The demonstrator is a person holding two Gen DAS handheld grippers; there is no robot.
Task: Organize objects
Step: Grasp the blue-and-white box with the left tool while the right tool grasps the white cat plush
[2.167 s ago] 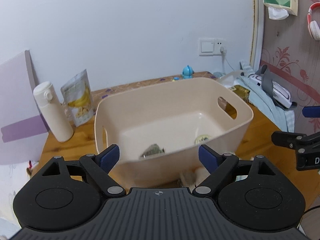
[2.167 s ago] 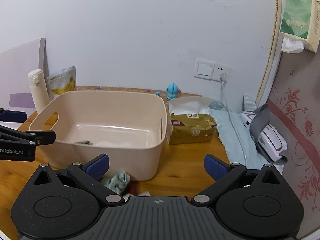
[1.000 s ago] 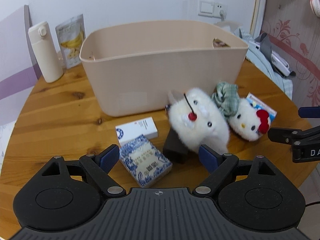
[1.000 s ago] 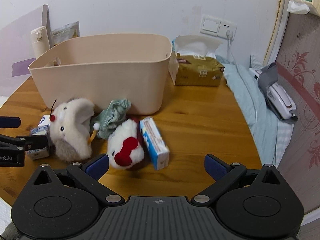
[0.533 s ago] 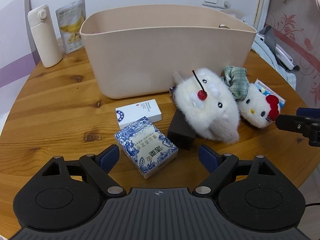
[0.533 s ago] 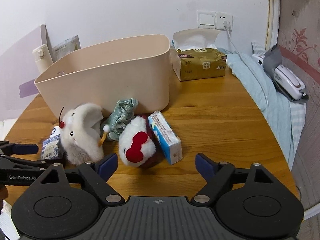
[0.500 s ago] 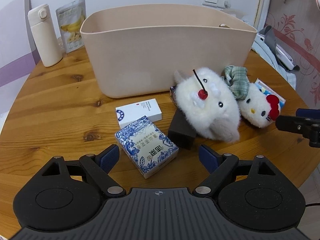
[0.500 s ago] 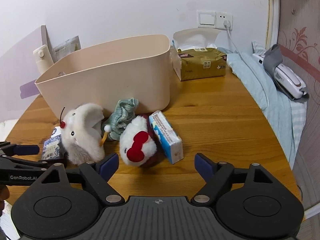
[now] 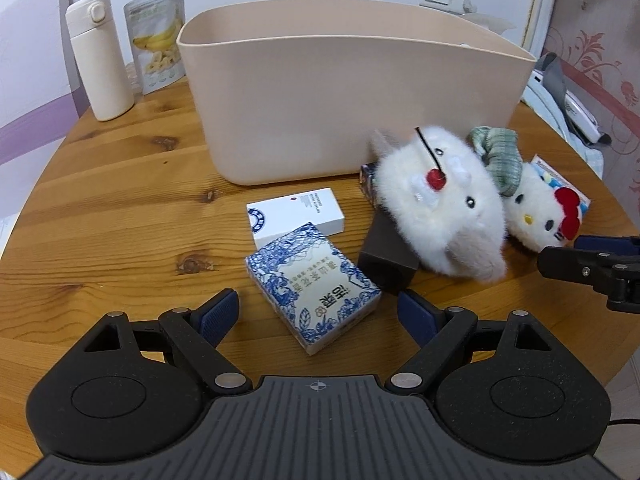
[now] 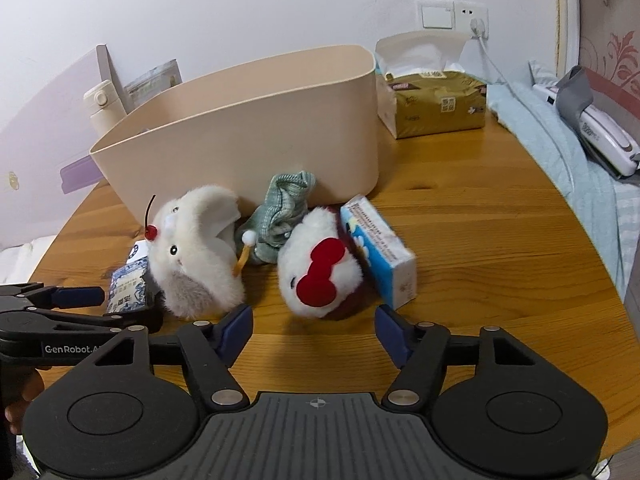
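Observation:
A beige bin [image 9: 352,100] [image 10: 256,128] stands on the round wooden table [image 9: 112,208]. In front of it lie a blue-patterned box [image 9: 312,286], a white box [image 9: 296,218], a dark block [image 9: 386,258], a fluffy white plush with a cherry [image 9: 440,204] [image 10: 196,252], a green scrunchie [image 10: 284,208], a white kitty plush with a red bow [image 10: 320,264] [image 9: 544,212] and a blue tissue pack [image 10: 380,248]. My left gripper [image 9: 318,314] is open just short of the patterned box. My right gripper [image 10: 314,334] is closing in front of the kitty plush, with nothing between its pads.
A white flask [image 9: 102,64] and a banana snack pouch [image 9: 158,38] stand behind the bin at the left. A gold tissue box [image 10: 436,100] sits at the back right. Blue cloth with a white device [image 10: 604,136] lies off the table's right edge.
Both grippers dropped from above the bin to the items in front of it. The right gripper's fingers have drawn closer together and it rolled slightly. The left gripper kept its width.

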